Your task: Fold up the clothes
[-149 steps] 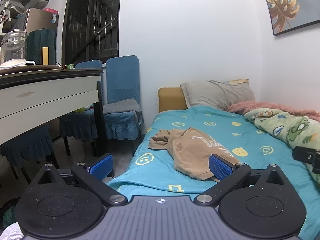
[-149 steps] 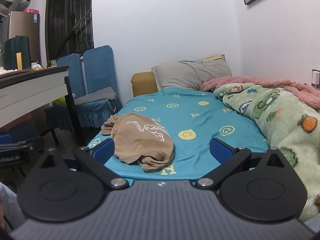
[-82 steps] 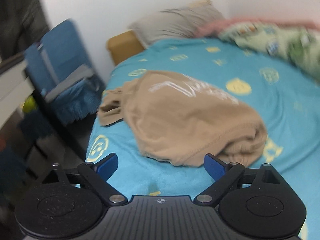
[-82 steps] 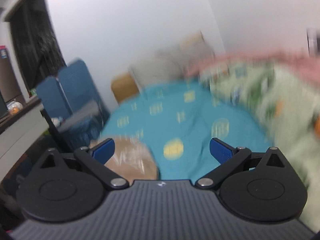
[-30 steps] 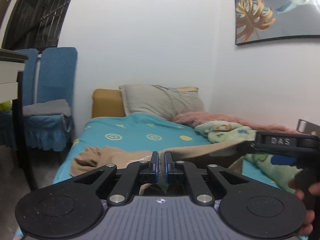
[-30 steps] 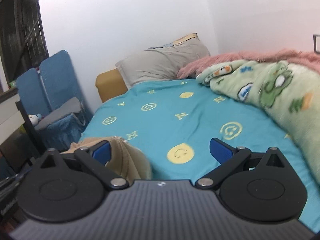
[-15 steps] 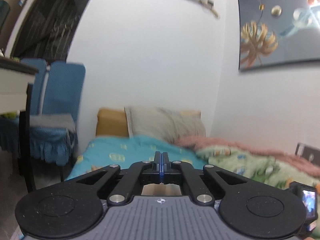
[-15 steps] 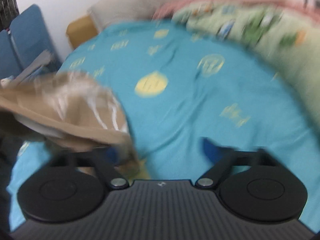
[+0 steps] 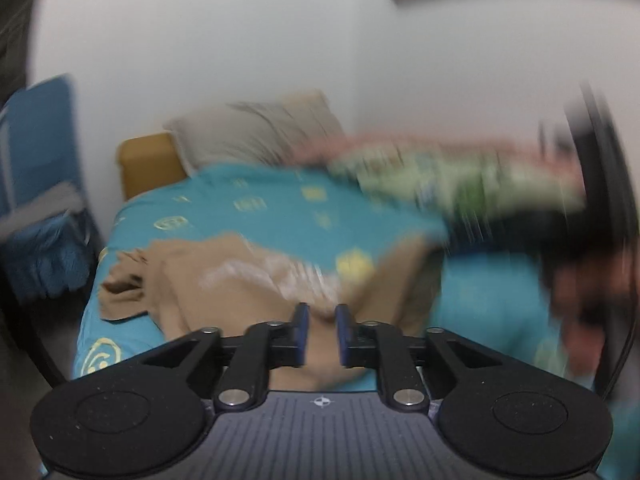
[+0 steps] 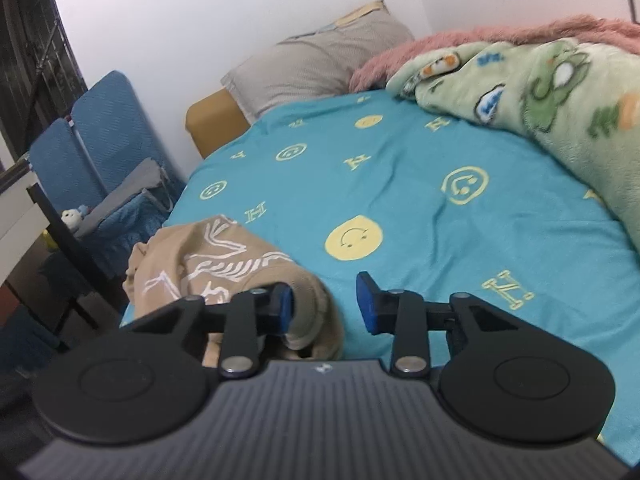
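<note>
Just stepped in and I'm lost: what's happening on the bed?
A person holding a gripper in each hand is working on a tan shirt lying crumpled near the edge of the teal sheet. The left gripper is opening with tan cloth between its jaws. The right gripper is closing at the shirt's near edge; its left pad sits against the fabric, the other over bare sheet. No fold is made yet.

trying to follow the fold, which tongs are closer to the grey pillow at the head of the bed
Cannot tell: both tongs sit at the foot end over the tan printed shirt, left opening, right closing on a shirt edge, the grey pillow far beyond both.
</note>
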The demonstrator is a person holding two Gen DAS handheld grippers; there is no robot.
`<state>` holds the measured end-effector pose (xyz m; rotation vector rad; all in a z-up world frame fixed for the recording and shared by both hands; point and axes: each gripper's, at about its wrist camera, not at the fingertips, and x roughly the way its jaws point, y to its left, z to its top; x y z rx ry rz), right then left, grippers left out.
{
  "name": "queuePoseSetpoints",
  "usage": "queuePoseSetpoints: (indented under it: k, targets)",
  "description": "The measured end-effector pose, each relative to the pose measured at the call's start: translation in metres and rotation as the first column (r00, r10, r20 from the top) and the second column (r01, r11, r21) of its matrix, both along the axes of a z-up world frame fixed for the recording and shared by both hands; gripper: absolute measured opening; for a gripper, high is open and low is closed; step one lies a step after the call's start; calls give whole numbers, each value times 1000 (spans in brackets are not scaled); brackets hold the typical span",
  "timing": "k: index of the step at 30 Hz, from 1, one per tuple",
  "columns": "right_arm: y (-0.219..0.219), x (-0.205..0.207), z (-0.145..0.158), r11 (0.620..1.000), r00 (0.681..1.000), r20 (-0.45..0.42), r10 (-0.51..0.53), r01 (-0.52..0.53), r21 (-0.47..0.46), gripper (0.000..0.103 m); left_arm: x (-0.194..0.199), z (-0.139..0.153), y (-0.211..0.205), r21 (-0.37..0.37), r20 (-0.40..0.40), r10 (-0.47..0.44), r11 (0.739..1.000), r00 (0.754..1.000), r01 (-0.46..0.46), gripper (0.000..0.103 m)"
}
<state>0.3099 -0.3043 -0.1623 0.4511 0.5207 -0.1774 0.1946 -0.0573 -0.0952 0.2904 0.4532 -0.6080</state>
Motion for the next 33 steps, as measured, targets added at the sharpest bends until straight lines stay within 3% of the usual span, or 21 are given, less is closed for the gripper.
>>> queuePoseSetpoints:
  k: [2, 7, 11, 14, 16, 17, 18, 20, 23, 26, 29, 33]
  targets:
    - [-5, 12, -2, 1000, 999, -17, 28, -28, 9, 36, -3, -26, -18, 120, 37, -16, 993, 999, 11, 42]
    - [-23, 32, -14, 995, 984, -151, 95, -92, 24, 36, 10, -71, -45, 339, 95, -9, 940, 995, -24, 42]
    - [-31, 34, -30, 994, 973, -208, 104, -95, 51, 38, 5, -102, -57, 562, 179, -69, 826, 981, -44, 45]
    - [-29, 36, -46, 993, 962, -260, 88, -65, 95, 38, 3, -108, -60, 611, 228, -65, 786, 971, -91, 45]
    - [-25, 39, -57, 991, 951, -298, 88, -55, 119, 38, 4, -112, -58, 634, 248, -55, 764, 967, -119, 28]
    - [-25, 40, -58, 990, 951, -300, 73, -33, 135, 36, 6, -113, -56, 639, 251, -44, 758, 967, -132, 7]
    - [-25, 41, -57, 990, 954, -292, 67, -28, 135, 34, 13, -110, -52, 617, 235, -2, 773, 972, -147, 2]
    - [-26, 43, -53, 991, 960, -274, 57, -21, 135, 16, 23, -99, -42, 554, 221, 73, 812, 972, -187, 1]
    - [-29, 39, -38, 993, 974, -222, 42, -16, 118, 14, 20, -63, -25, 386, 253, 162, 887, 954, -254, 1]
    - [-27, 27, -9, 997, 991, -128, 46, -36, 75, 12, 4, -16, -3, 153, 258, 234, 948, 937, -279, 1]
    - [-21, 5, 29, 997, 997, -13, 76, -76, 27, 12, -30, 27, 17, -22, 309, 269, 961, 912, -276, 1]
    - [-8, -30, 78, 991, 985, 113, 131, -127, -49, 11, -69, 79, 39, -223, 368, 305, 946, 878, -235, 1]
